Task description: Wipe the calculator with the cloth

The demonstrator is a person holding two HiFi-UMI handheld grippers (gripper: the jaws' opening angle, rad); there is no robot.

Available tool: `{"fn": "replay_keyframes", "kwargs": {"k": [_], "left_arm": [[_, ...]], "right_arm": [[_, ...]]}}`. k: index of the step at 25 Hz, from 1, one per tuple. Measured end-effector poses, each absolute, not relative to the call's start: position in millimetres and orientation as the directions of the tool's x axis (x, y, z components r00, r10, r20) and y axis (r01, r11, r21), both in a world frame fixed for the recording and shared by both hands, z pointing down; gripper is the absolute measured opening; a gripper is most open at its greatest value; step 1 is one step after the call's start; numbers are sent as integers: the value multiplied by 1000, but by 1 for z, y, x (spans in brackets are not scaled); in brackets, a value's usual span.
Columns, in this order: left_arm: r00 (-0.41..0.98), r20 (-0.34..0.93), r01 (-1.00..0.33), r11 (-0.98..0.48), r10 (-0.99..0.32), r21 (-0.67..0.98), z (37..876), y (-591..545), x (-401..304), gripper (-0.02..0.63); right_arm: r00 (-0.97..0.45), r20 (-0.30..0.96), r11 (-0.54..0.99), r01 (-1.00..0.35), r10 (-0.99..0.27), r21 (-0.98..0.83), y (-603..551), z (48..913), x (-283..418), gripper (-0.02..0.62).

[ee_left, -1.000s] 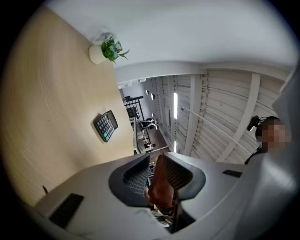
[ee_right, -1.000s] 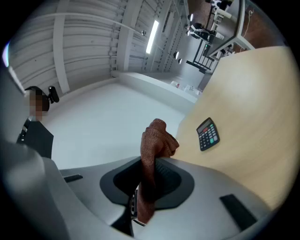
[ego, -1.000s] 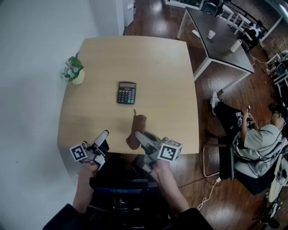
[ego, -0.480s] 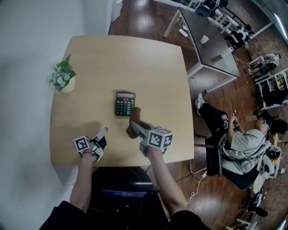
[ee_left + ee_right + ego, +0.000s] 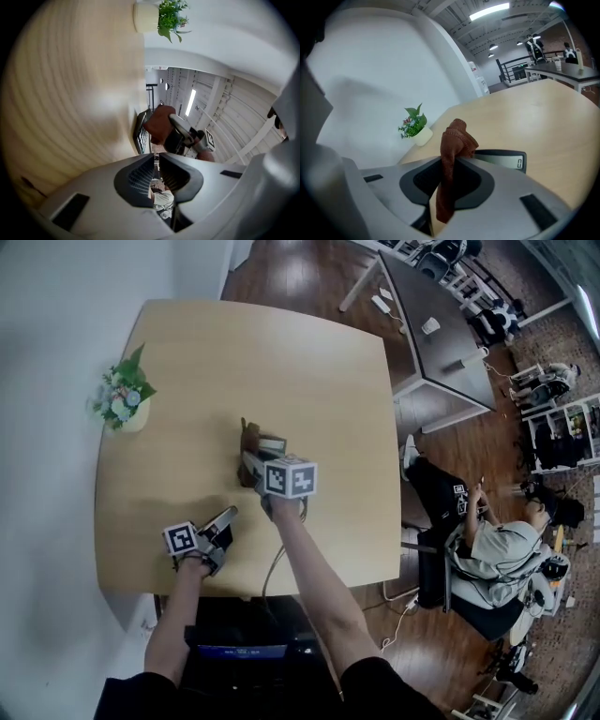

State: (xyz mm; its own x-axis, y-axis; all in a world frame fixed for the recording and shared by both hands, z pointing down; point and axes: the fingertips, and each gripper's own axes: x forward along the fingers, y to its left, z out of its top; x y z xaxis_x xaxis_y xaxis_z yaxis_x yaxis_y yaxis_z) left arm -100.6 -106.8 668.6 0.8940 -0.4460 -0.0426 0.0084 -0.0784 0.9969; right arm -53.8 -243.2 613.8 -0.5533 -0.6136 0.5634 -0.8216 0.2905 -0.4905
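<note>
Your right gripper (image 5: 249,459) is clamped on the brown cloth (image 5: 457,137). Its bunched end sticks out past the jaws, right over the calculator (image 5: 502,160), which lies flat mid-table (image 5: 319,371). I can't tell whether the cloth touches it yet. Your left gripper (image 5: 228,517) sits low near the table's front edge. Its jaws have just been closing and are now nearly together, with nothing between them. My read: cloth pickup and approach are done, and the wipe itself isn't started, so keys and display are all left.

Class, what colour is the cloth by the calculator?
Reddish brown; the cloth shows best in the right gripper view.
</note>
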Motion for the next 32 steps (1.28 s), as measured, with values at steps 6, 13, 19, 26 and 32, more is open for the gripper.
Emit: {"fn": "replay_keyframes", "kwargs": {"k": [6, 13, 19, 26, 32], "left_arm": [[878, 10, -40, -52, -479, 998, 676, -108, -96, -5], [868, 23, -60, -59, -496, 996, 674, -113, -96, -5], [864, 43, -77, -46, -502, 996, 678, -113, -98, -5], [854, 33, -62, -38, -520, 997, 674, -111, -97, -5], [861, 34, -66, -44, -507, 997, 676, -114, -97, -6]], "right_arm": [[-541, 661, 324, -841, -520, -433, -259, 661, -48, 67], [-427, 699, 183, -899, -573, -398, -247, 665, 53, 67], [-481, 616, 243, -868, -624, -432, -243, 635, 29, 67], [-583, 618, 320, -810, -527, -492, -258, 662, -52, 67], [-503, 656, 230, -858, -564, -460, -256, 664, 4, 67]]}}
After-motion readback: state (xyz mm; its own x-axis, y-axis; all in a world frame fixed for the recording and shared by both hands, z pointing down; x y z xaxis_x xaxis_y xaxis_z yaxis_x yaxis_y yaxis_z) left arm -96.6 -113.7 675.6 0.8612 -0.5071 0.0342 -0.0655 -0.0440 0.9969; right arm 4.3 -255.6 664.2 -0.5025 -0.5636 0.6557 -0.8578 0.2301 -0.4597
